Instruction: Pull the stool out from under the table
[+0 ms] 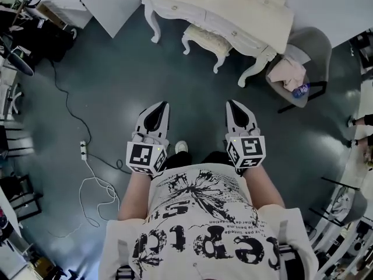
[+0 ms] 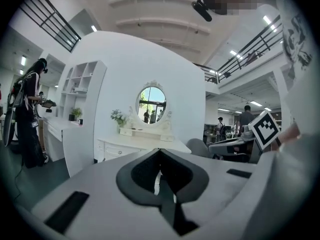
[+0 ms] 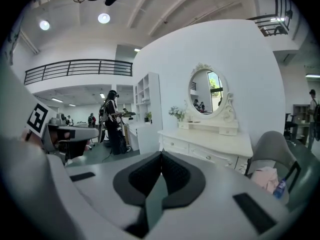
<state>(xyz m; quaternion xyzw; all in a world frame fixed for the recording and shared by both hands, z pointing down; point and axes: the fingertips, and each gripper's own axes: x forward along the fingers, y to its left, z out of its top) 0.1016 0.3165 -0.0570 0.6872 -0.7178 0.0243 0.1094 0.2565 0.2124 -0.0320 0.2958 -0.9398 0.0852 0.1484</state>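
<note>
The person is standing on the dark floor and holding both tools out ahead, side by side and level with each other. The left gripper is keeping its jaws narrow, the tips meeting with nothing between them (its own view shows only a sliver of light behind the pads). The right gripper is showing the same state: tips pressed together and gripping nothing.

The stool, cream with a cushioned top and curved legs, is sitting tucked partly under the white table at the top of the head view, well apart from both grippers. In the gripper views the table is standing against a white wall, carrying an oval mirror and a small bunch of flowers; the stool itself is hiding behind the tool bodies there.

Just to the right of the table a grey chair is holding a pink cloth and a bottle. On the floor to the person's left a power strip is lying with a pale cable looping away from it.
</note>
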